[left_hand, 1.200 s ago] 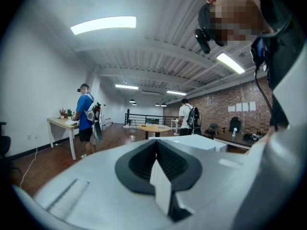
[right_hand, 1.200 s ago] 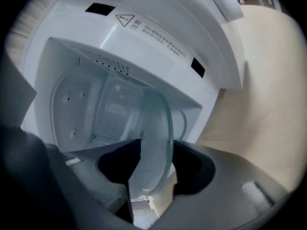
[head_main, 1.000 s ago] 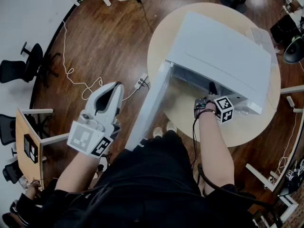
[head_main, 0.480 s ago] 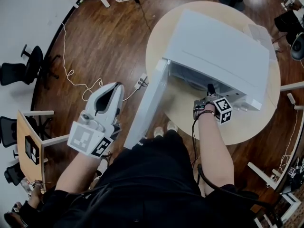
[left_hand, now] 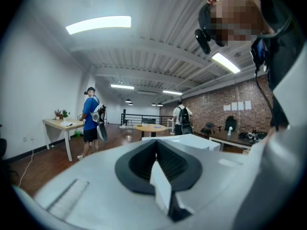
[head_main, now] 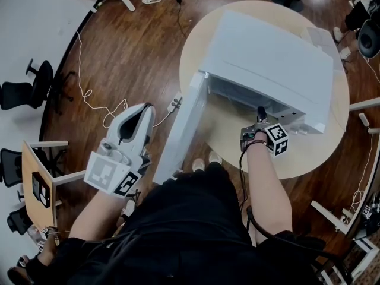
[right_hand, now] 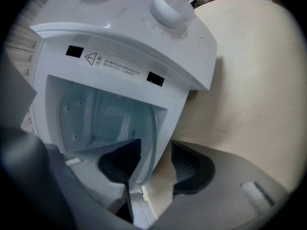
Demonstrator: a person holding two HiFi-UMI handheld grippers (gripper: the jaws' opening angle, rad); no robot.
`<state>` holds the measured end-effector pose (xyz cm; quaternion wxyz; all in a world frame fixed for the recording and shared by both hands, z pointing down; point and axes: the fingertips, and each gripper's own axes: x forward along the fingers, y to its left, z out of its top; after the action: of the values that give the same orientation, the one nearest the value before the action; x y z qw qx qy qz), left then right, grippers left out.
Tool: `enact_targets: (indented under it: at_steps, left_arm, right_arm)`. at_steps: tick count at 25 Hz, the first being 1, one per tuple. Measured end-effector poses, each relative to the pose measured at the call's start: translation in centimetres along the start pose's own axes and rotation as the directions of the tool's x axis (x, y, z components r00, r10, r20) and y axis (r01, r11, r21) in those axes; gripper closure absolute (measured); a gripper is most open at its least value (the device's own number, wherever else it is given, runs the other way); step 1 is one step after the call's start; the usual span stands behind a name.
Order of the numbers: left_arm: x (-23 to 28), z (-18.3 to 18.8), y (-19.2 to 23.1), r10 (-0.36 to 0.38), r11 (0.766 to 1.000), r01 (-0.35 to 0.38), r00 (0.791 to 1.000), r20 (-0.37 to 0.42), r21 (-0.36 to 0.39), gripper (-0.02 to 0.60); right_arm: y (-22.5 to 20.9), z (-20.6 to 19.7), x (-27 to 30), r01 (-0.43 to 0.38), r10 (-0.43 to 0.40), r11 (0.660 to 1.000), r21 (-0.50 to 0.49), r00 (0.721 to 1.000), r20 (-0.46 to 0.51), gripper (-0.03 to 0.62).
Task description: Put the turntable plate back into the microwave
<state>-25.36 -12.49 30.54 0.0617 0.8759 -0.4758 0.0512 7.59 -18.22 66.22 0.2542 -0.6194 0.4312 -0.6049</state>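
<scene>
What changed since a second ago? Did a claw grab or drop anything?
Almost nothing. The right claw keeps its hold on the turntable plate at the mouth of the microwave, barely shifted. Nothing was grabbed or dropped. Only the head camera's view slid a little. The left claw stayed shut and empty, the door open.

The white box-shaped microwave point(head_main: 273, 58) sits on the round wooden table point(head_main: 309, 159), its door point(head_main: 181, 132) swung left. The round glass turntable plate point(right_hand: 148, 147) stands before its cavity.
</scene>
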Motion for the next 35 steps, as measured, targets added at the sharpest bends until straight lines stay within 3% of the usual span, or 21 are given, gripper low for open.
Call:
enact_targets:
  at_steps: [7, 14, 18, 22, 29, 31, 33, 35]
  left_arm:
    - [0.9, 0.1, -1.6, -0.05, 0.999, 0.05, 0.999, 0.012, 0.001, 0.574]
    - [2.5, 0.3, -3.7, -0.105, 0.994, 0.105, 0.994, 0.021, 0.004, 0.574]
    - [3.2, 0.5, -4.4, -0.128, 0.992, 0.128, 0.991, 0.025, 0.002, 0.574]
    - [3.7, -0.5, -4.7, -0.129, 0.991, 0.129, 0.991, 0.017, -0.021, 0.574]
    - [5.0, -1.6, -6.3, -0.174, 0.983, 0.175, 0.985, 0.014, -0.048, 0.574]
    - [5.4, -1.5, -6.8, -0.189, 0.981, 0.19, 0.982, 0.02, -0.05, 0.574]
    - [5.7, -1.5, -7.3, -0.203, 0.978, 0.204, 0.979, 0.027, -0.047, 0.574]
    - [5.9, -1.6, -7.8, -0.211, 0.976, 0.213, 0.977, 0.033, -0.043, 0.574]
  right_arm:
    - [-0.8, 1.7, -2.0, -0.001, 0.002, 1.0, -0.025, 1.0, 0.025, 0.395]
    - [-2.4, 1.6, -4.2, 0.009, -0.01, 0.994, -0.11, 1.0, -0.008, 0.395]
    - [-2.7, 1.6, -5.6, 0.018, -0.024, 0.974, -0.228, 0.999, -0.023, 0.395]
    - [-1.8, 1.7, -7.2, -0.038, 0.016, 0.928, -0.371, 0.998, -0.064, 0.395]
    - [0.7, 3.8, -11.1, -0.102, 0.087, 0.79, -0.604, 0.995, -0.054, 0.395]
    - [2.3, 4.3, -12.4, -0.118, 0.123, 0.736, -0.667, 0.992, -0.04, 0.395]
    - [4.4, 4.2, -14.0, -0.128, 0.161, 0.63, -0.766, 0.986, -0.032, 0.395]
    - [6.4, 3.9, -15.8, -0.123, 0.201, 0.486, -0.865, 0.979, -0.026, 0.416]
